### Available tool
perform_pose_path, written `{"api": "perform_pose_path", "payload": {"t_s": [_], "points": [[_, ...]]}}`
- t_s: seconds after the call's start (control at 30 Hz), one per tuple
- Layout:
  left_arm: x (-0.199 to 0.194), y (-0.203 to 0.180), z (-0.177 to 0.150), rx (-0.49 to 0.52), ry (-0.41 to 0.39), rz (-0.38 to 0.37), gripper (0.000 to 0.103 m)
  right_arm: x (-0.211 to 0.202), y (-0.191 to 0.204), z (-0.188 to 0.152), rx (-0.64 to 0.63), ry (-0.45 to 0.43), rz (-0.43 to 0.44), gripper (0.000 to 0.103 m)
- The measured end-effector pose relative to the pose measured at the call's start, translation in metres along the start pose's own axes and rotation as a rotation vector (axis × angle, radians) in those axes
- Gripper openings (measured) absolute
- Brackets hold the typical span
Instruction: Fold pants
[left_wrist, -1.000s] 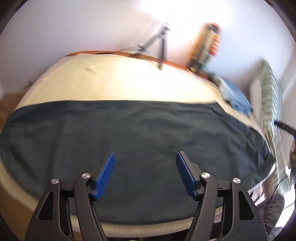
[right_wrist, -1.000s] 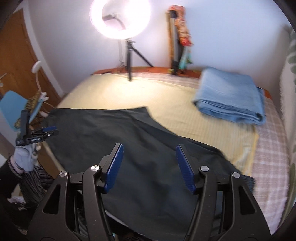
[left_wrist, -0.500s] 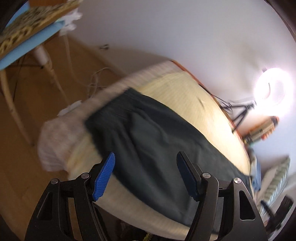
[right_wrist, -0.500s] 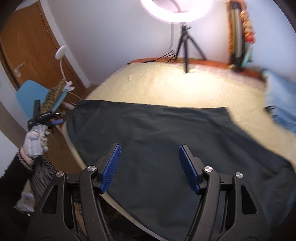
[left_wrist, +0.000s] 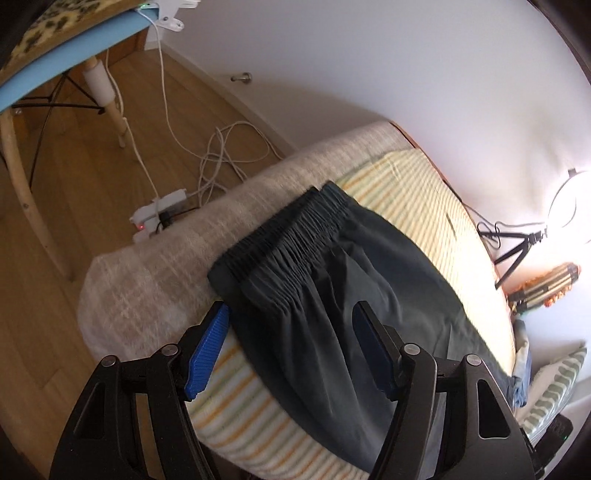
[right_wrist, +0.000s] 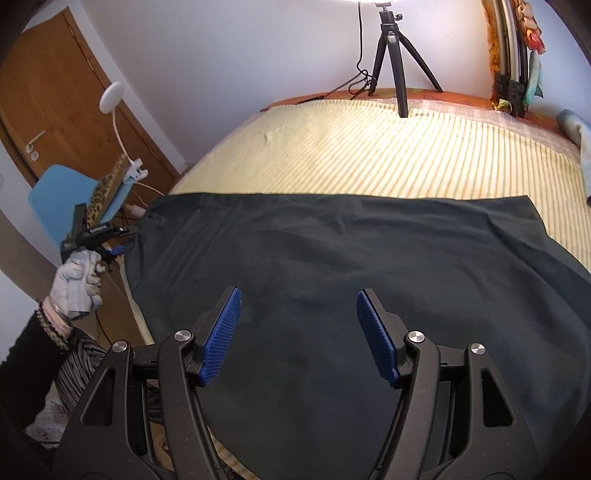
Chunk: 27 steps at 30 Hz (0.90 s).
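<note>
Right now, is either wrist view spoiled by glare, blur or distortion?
Left wrist view: the ring light blows out the right edge, the blanket is slightly smeared, and fisheye bends the bed. Right wrist view: sharp and evenly lit, pants clear, tripod crisp.

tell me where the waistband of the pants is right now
In the left wrist view the waistband lies at the bed's end nearest the chair, just ahead of the left gripper.

Both wrist views look steeply down, close over the bed (right_wrist: 369, 155), sharing the dark pants (left_wrist: 332, 295).
</note>
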<state>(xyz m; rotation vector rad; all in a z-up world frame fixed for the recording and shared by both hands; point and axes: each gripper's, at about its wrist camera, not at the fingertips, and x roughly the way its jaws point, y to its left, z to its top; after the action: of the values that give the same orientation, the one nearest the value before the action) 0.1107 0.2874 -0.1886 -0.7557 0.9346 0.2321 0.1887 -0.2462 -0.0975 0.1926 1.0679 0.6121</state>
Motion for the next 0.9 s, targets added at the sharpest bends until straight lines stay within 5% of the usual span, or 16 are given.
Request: {"api": "perform_pose_path", "payload": {"t_s": [0.17,0.3,0.43,0.57,0.63,0.7,0.77,0.9], "points": [[0.0,0.005,0.002,-0.003,-0.044,0.033,0.035,0.0,0.008,0.0,-0.031,0.002,0.014,0.068],[0.0,0.014,0.004,-0.034,-0.047,0.002,0.028,0.002,0.014,-0.001,-0.057,0.011,0.008,0.068],[-0.002,0.012,0.001,-0.033,-0.065,0.013,0.031,0.0,0.012,-0.001,-0.046,0.004,0.011,0.068],[0.0,0.005,0.004,-0.028,-0.063,-0.013,0.055,-0.002,0.009,0.0,-0.038,-0.003,0.005,0.068],[0.003,0.001,0.004,-0.013,-0.071,-0.006,0.058,-0.002,0.008,-0.001,-0.031,0.0,0.006,0.068],[0.006,-0.007,0.004,0.037,-0.085,0.03,0.052,-0.003,0.005,-0.002,-0.028,0.001,0.005,0.068],[0.009,-0.01,0.004,0.074,-0.095,0.074,0.028,-0.004,0.005,-0.003,-0.03,-0.001,0.0,0.068],[0.007,-0.014,0.001,0.094,-0.131,0.099,0.02,-0.009,0.004,-0.003,-0.031,-0.012,0.0,0.068]]}}
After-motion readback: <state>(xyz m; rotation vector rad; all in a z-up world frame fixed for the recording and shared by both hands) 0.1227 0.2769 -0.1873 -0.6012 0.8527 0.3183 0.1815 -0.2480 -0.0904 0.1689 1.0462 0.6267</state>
